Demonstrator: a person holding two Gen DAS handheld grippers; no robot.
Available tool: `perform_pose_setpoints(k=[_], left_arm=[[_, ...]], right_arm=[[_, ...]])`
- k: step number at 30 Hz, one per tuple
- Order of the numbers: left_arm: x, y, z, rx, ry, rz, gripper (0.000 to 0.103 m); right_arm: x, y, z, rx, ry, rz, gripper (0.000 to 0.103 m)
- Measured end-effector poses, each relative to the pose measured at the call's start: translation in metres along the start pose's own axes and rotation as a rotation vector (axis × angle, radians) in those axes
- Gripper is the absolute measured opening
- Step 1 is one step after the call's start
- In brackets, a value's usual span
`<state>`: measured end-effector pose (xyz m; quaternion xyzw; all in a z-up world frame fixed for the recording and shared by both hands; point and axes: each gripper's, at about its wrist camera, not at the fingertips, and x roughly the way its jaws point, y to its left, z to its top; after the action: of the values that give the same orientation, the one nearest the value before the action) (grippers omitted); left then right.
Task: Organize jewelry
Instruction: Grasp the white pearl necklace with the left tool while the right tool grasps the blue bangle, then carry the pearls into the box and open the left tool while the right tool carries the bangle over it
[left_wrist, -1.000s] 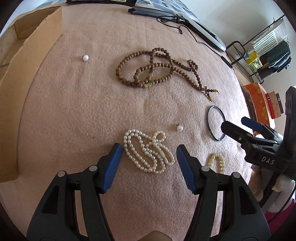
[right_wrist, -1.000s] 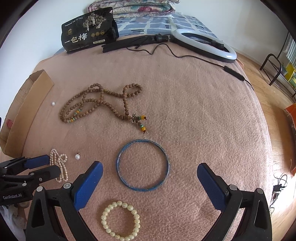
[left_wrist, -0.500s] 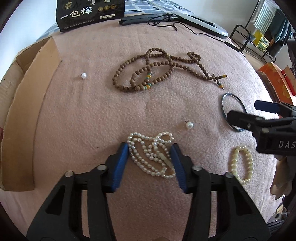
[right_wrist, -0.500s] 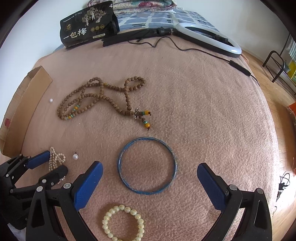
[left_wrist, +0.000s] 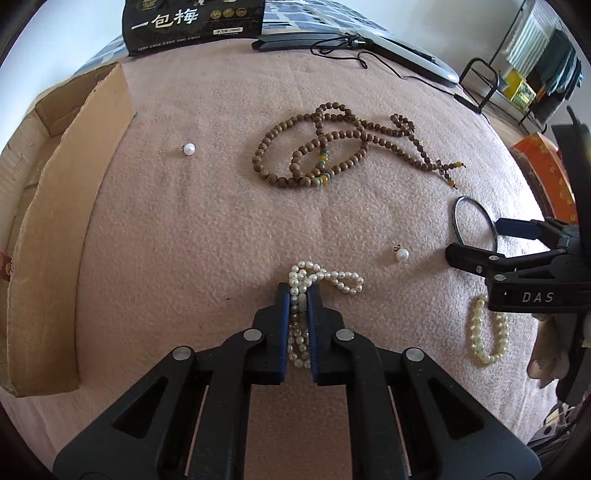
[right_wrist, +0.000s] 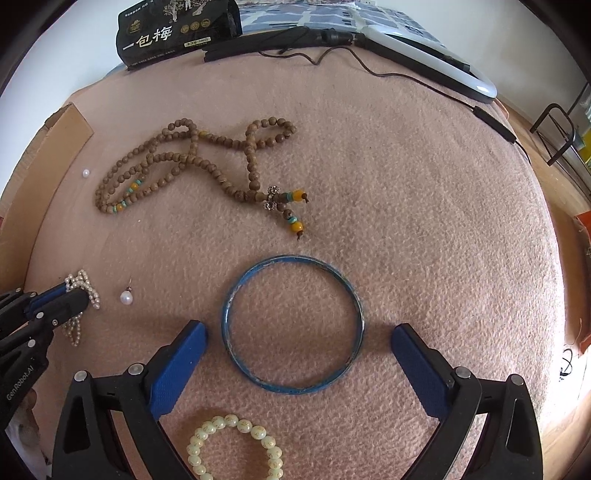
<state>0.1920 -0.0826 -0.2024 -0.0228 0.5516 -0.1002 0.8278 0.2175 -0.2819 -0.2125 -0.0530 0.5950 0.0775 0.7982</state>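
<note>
My left tongs (left_wrist: 299, 295) pinch the pearl necklace (left_wrist: 325, 278); right tongs (right_wrist: 299, 354) gape wide around the blue bangle (right_wrist: 293, 324).

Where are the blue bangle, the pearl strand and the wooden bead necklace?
blue bangle (right_wrist: 236, 295), right wrist view, left side of rim.
pearl strand (left_wrist: 334, 277), left wrist view, loop beyond the claw.
wooden bead necklace (right_wrist: 218, 177), right wrist view, middle strand.

pink blanket (right_wrist: 424, 206) under scattered jewelry (right_wrist: 192, 166)

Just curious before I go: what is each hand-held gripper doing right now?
Left hand-held gripper: closed on the pearl necklace.
Right hand-held gripper: open, holding nothing, either side of the blue bangle.
</note>
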Motion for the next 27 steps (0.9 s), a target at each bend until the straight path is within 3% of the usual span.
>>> perform_pose_setpoints(k=[5,7,9,27], left_arm=[[-0.001,0.001,0.001,-0.003,-0.001,-0.01,0.006],[-0.002,0.001,0.001,-0.009,-0.001,-0.015,0.006],[-0.004,0.002,0.001,-0.01,-0.002,-0.017,0.006],[-0.058,0.015,0.012,-0.053,-0.098,-0.055,0.006]], right_arm=[[-0.003,0.001,0.001,-0.008,-0.01,0.001,0.091],[-0.005,0.002,0.003,-0.01,-0.013,0.008,0.079],[-0.008,0.002,0.004,-0.009,-0.014,0.014,0.074],[-0.047,0.008,0.011,0.003,-0.106,0.056,0.074]])
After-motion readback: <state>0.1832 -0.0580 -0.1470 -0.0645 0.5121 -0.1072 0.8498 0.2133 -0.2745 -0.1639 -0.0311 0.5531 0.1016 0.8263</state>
